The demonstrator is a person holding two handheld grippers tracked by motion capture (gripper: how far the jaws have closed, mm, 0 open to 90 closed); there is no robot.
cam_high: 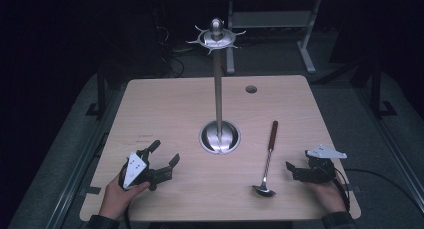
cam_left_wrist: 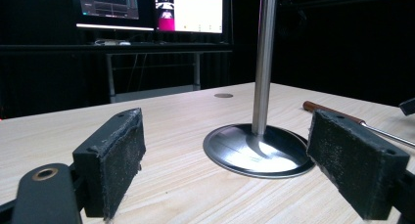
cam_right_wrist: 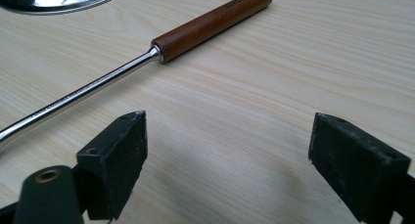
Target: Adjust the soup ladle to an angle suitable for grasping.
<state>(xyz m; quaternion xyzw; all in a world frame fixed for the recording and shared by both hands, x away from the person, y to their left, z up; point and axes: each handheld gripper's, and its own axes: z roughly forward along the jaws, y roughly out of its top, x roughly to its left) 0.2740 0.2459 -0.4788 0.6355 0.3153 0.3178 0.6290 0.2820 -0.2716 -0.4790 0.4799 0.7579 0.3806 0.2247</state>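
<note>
A steel utensil stand (cam_high: 218,89) rises from a round base (cam_high: 220,137) at the table's middle, and its top ring of hooks (cam_high: 217,39) hangs bare. A ladle (cam_high: 267,161) lies flat to the right of the base, wooden handle (cam_high: 273,134) pointing away and bowl (cam_high: 263,191) near the front edge. My left gripper (cam_high: 165,151) rests open on the table left of the base, facing the base (cam_left_wrist: 259,153) and pole (cam_left_wrist: 264,57). My right gripper (cam_high: 297,159) sits open just right of the ladle, with the handle (cam_right_wrist: 210,23) and shaft (cam_right_wrist: 83,94) lying ahead of the jaws, apart from them.
The wooden table (cam_high: 165,99) has a round cable hole (cam_high: 251,89) at the back right. Beyond it stand a metal table frame (cam_high: 270,19) and lit monitors (cam_left_wrist: 147,9) in a dark room. A cable (cam_high: 380,174) trails off the right gripper.
</note>
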